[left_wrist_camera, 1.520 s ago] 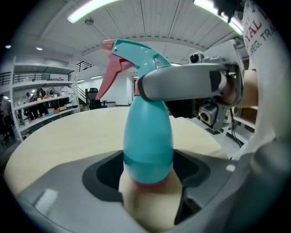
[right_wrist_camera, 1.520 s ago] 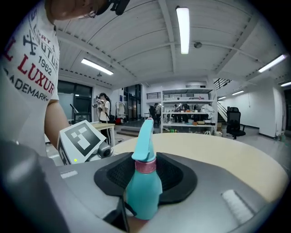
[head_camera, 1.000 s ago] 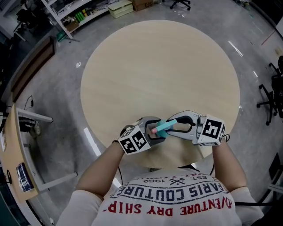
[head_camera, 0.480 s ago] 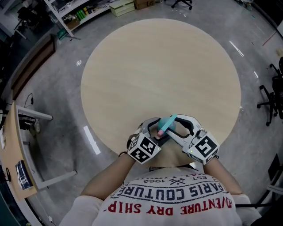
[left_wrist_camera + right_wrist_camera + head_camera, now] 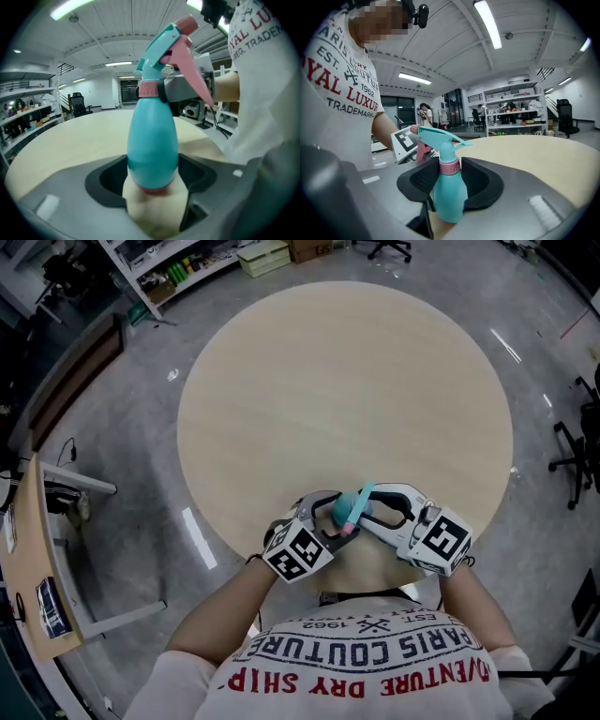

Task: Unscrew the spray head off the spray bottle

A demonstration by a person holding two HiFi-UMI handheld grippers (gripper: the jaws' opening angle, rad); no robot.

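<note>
A teal spray bottle [image 5: 352, 507] with a pink collar and trigger is held above the near edge of the round wooden table [image 5: 347, 381]. My left gripper [image 5: 334, 520] is shut on the bottle's body [image 5: 152, 140], near its base. My right gripper [image 5: 368, 505] reaches in from the right. In the right gripper view its black pads sit close on either side of the pink collar [image 5: 450, 166], just under the spray head [image 5: 436, 136]. Its jaws are closing around that collar, and a firm press does not show. The head sits on the bottle, nozzle pointing away from me.
The person's shirt and forearms fill the bottom of the head view. Beyond the table are shelves [image 5: 169, 273] at the top left, a desk [image 5: 28, 568] at the left and office chairs [image 5: 577, 446] at the right.
The right gripper turned about the bottle's neck, its marker cube swinging down toward me, then part of the way back. The left gripper and bottle shifted only slightly.
</note>
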